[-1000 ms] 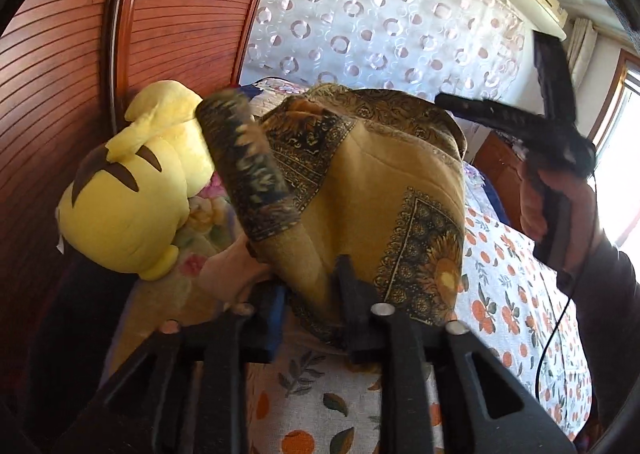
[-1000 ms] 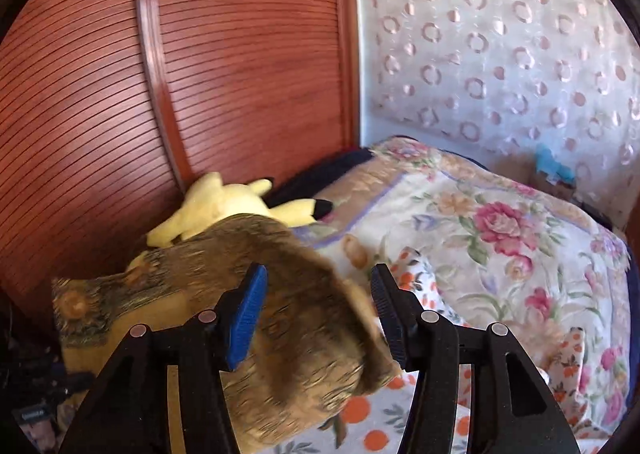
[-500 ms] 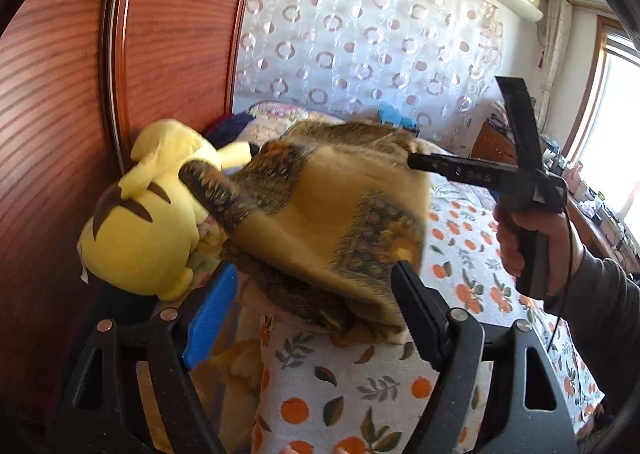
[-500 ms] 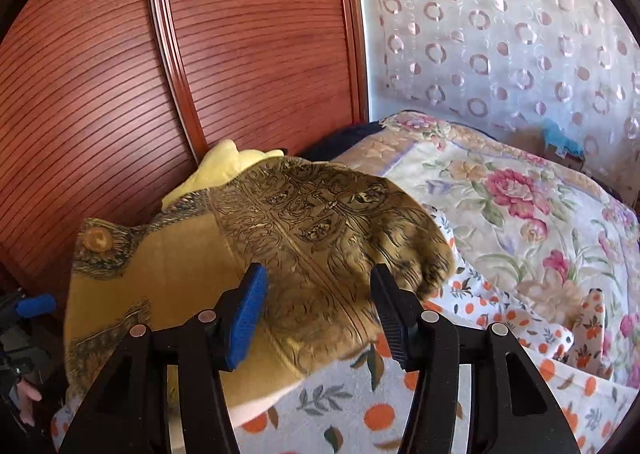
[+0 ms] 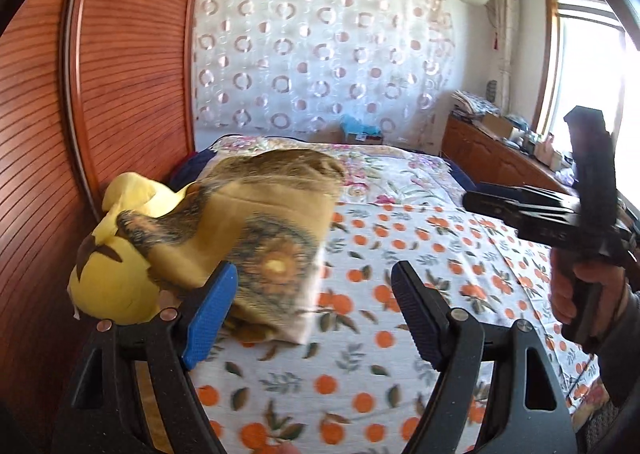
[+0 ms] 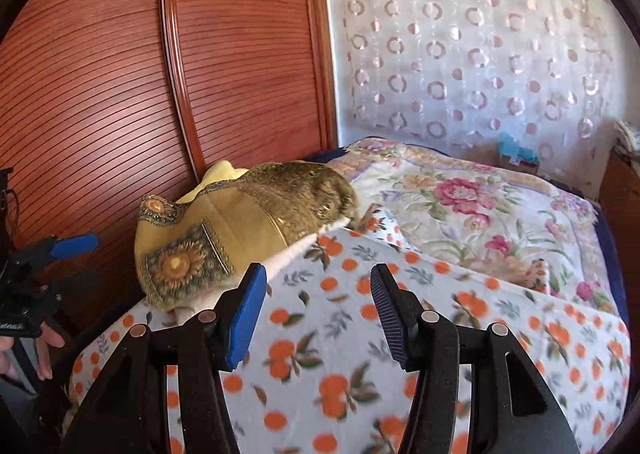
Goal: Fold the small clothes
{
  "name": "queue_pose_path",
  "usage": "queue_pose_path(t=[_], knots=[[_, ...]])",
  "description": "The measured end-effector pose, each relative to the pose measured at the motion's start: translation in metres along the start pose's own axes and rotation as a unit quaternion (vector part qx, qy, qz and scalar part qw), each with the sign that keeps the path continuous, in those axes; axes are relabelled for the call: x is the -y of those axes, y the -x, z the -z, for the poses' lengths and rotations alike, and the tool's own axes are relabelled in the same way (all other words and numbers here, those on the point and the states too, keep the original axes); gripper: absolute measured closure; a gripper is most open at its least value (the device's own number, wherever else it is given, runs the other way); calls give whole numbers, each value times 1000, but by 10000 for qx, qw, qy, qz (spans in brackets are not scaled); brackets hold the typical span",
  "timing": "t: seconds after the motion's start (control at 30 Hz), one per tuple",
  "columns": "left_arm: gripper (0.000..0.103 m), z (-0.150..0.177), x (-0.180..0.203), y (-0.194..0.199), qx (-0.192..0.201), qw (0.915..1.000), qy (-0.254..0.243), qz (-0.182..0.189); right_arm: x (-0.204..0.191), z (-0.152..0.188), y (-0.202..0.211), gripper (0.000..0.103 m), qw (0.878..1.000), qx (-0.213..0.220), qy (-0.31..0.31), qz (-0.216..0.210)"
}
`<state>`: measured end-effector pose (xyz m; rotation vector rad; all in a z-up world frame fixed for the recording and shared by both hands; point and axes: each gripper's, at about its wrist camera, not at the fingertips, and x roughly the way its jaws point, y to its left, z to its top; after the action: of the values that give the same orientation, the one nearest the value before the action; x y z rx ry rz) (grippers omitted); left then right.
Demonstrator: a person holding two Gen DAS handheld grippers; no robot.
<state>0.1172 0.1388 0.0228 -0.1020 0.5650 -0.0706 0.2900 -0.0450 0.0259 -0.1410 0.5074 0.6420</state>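
A folded golden-brown garment with a sunflower print (image 5: 264, 230) lies bunched at the bed's left edge, draped partly over a yellow plush toy (image 5: 120, 250). It also shows in the right wrist view (image 6: 236, 226). My left gripper (image 5: 316, 318) is open and empty, just in front of the garment. My right gripper (image 6: 320, 318) is open and empty, above the orange-print sheet (image 6: 400, 334), to the right of the garment. The right gripper also appears in the left wrist view (image 5: 560, 214), held up at the right.
A ribbed wooden headboard (image 6: 160, 74) stands at the left behind the plush toy. A floral quilt (image 6: 480, 206) covers the far part of the bed. A wooden dresser (image 5: 500, 158) with clutter stands by the window at the right.
My left gripper opened and let go of the garment. The garment dropped onto the bed and the plush toy. Both grippers drew back from it.
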Motion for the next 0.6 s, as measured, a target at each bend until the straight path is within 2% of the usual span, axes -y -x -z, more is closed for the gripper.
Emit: queue_pose_path(t=[0.23,0.6], knots=[[23,4,50,6,-6,9996,-216,198,-1,37,84,42,9979,252,-332,501],[23,6,108,28,136,9984,-496,230,-28,85,197,41,9846,658,-732,1448]])
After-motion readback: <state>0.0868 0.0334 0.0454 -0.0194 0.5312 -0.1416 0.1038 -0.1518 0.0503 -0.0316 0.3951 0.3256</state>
